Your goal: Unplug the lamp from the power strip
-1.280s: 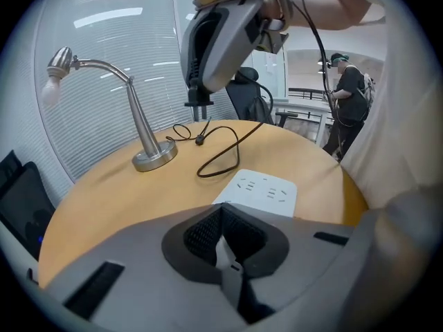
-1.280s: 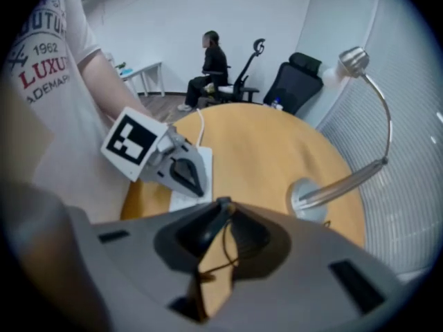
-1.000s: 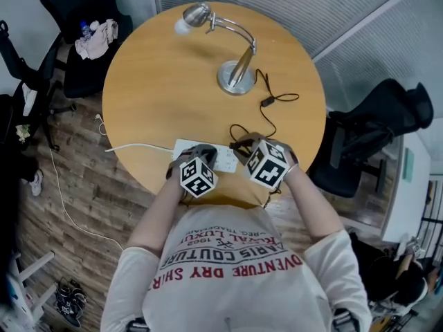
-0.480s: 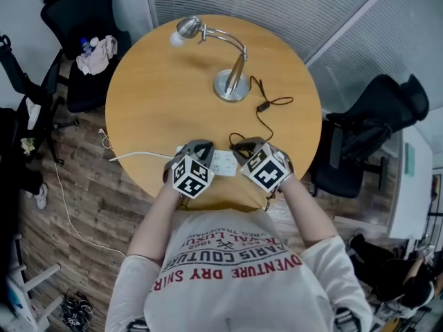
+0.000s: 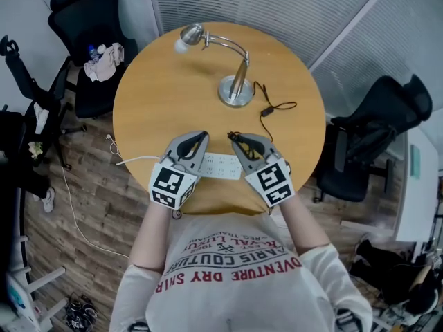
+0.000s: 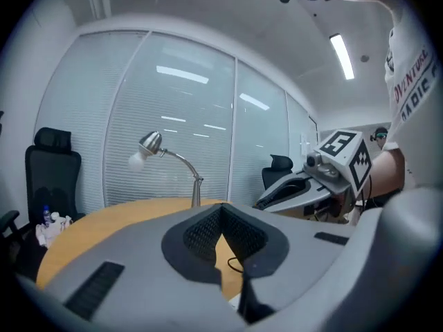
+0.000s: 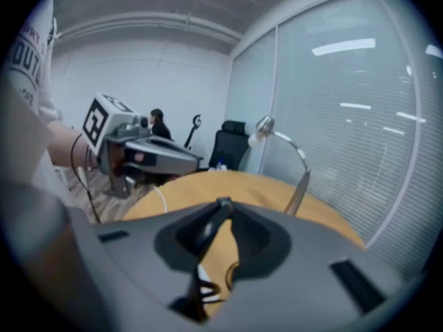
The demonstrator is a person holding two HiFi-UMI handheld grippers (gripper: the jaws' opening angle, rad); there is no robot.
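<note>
A silver desk lamp (image 5: pixel 235 88) stands at the far side of the round wooden table (image 5: pixel 159 95). Its black cord (image 5: pixel 266 113) runs toward me and ends at my right gripper (image 5: pixel 234 138). That gripper is shut on the lamp's black plug, held just above the right end of the white power strip (image 5: pixel 220 166). In the right gripper view the right gripper (image 7: pixel 223 203) pinches a dark piece, with the cord and strip below. My left gripper (image 5: pixel 201 136) hovers over the strip's left end, shut and holding nothing; in the left gripper view the left gripper (image 6: pixel 221 213) shows its pads together.
The strip's white cable (image 5: pixel 135 161) trails off the table's left edge to the wooden floor. Black office chairs stand at the right (image 5: pixel 377 140) and at the upper left (image 5: pixel 93 33), the latter with cloth on it. Window blinds run behind the table.
Both grippers have lifted off the power strip and tilted upward, so the strip now shows between them. The right gripper came up with the plug's end of the cord.
</note>
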